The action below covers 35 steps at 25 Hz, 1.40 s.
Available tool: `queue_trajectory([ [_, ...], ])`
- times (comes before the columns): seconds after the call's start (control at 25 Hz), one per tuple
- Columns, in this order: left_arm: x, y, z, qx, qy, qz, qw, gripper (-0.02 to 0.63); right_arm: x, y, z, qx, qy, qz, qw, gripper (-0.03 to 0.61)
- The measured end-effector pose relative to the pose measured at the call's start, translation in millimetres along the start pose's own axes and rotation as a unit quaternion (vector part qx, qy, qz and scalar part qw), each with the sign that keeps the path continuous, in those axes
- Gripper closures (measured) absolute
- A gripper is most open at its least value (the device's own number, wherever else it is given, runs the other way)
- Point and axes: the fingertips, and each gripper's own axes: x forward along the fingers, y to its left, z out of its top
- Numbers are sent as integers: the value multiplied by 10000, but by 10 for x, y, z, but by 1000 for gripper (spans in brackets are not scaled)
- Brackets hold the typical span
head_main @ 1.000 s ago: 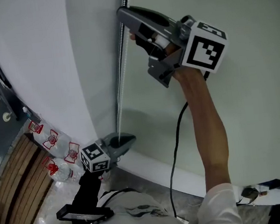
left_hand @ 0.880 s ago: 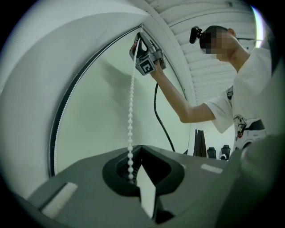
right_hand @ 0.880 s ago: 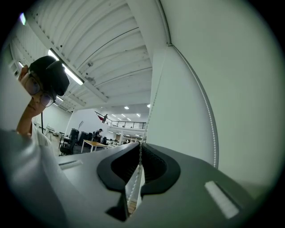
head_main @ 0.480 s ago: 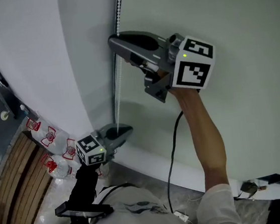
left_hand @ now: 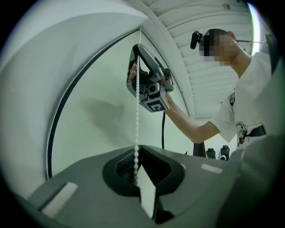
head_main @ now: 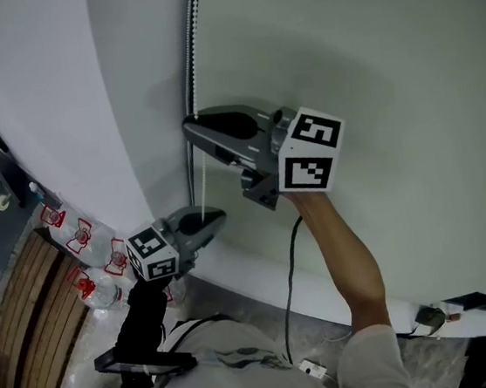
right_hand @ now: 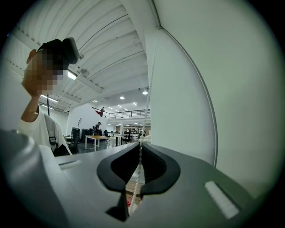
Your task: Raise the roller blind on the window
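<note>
Pale green roller blind (head_main: 384,57) fills the right side, and its left edge meets a white wall (head_main: 47,98). The bead chain (head_main: 192,37) hangs along that edge. My right gripper (head_main: 187,127) has its fingers pinched shut on the chain. My left gripper (head_main: 222,215), lower down near the white sill (head_main: 262,276), is closed on the same strand. The blind face to my right is open. Water bottles (head_main: 86,239) and wooden slats (head_main: 21,321) crowd the floor below left.

On the floor (head_main: 244,307), wrapped bottles (head_main: 86,240) lie beside wooden slats (head_main: 28,338).
</note>
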Motion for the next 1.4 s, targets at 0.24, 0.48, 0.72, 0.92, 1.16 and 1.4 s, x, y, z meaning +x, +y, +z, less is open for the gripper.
queue_trajectory([
  [0.24, -12, -4, 40, 18, -65, 5, 10000, 615, 0, 68, -412, 243, 126, -13, 9996, 567],
  [0.48, -27, 19, 109, 45, -156, 23, 9999, 615, -23, 96, -607, 342, 158, 31, 9993, 566],
  [0.72, -17, -4, 101, 58, -154, -27, 9999, 615, -20, 41, -315, 287, -156, 83, 9994, 420],
  [0.92, 6, -50, 49, -42, -154, -96, 9998, 615, 0, -161, 299, -7, -519, -54, 9986, 417],
  [1.16, 23, -80, -28, -95, -80, -131, 9998, 615, 59, -315, 890, -369, -778, -140, 9962, 424],
  [1.4, 40, -86, -32, -129, -70, -135, 9998, 615, 54, -365, 1337, -577, -1061, -204, 9925, 493],
])
